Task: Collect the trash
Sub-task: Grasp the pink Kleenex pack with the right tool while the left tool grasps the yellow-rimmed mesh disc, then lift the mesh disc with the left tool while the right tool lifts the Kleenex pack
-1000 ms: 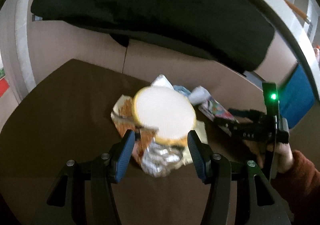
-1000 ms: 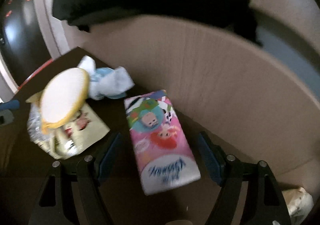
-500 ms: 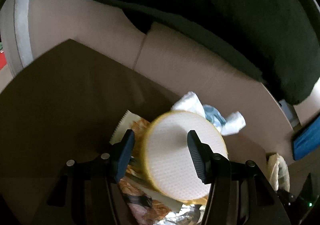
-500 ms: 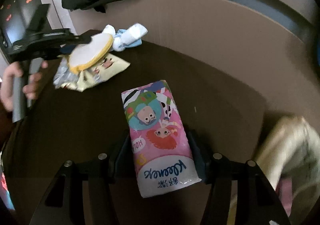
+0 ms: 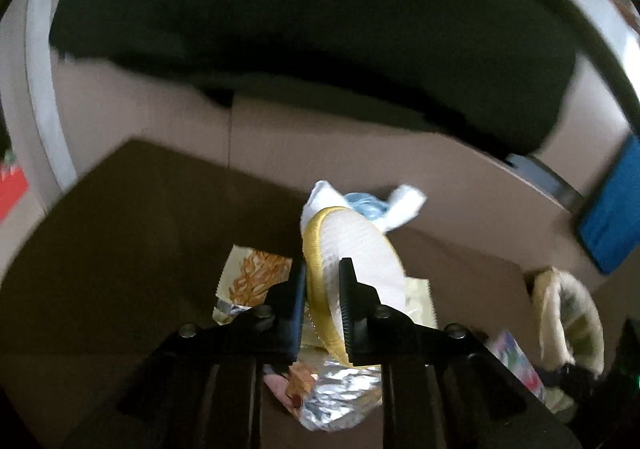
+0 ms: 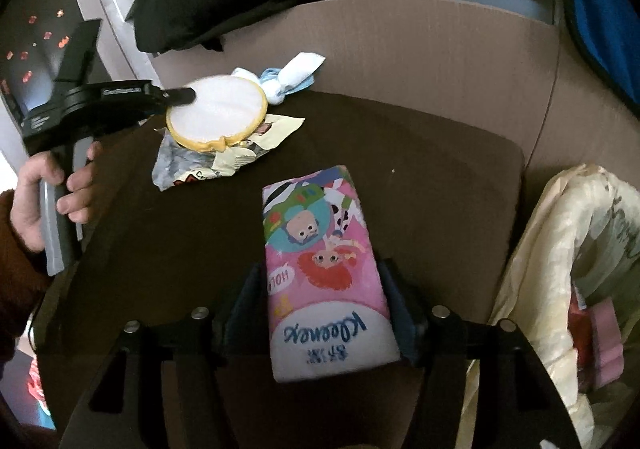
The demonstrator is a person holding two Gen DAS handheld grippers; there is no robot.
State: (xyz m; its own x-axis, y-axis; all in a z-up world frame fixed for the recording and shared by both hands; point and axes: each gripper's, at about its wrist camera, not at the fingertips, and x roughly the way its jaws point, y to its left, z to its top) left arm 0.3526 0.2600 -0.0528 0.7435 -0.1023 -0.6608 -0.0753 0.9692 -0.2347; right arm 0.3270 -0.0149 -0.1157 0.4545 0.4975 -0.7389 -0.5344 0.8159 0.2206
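Lying on the dark table (image 6: 440, 169): a round white lid (image 5: 352, 249) with a yellow rim, on top of crinkly wrappers (image 5: 332, 397). Pinching the lid's rim, jaws closing on it: the left claw (image 5: 323, 305). Sitting just behind the lid: a white and blue tissue wad (image 6: 288, 81). Lying near the lid, toward the table's front: a pink tissue pack (image 6: 320, 269). Squeezing its sides, jaws easing apart: the right claw (image 6: 320, 313). Hanging beside the table: a pale bag (image 6: 568, 269).

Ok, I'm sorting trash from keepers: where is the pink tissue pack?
In the right wrist view, the pink cartoon-printed tissue pack lies on the dark brown table, between the right tongs, left of the cream plastic bag.
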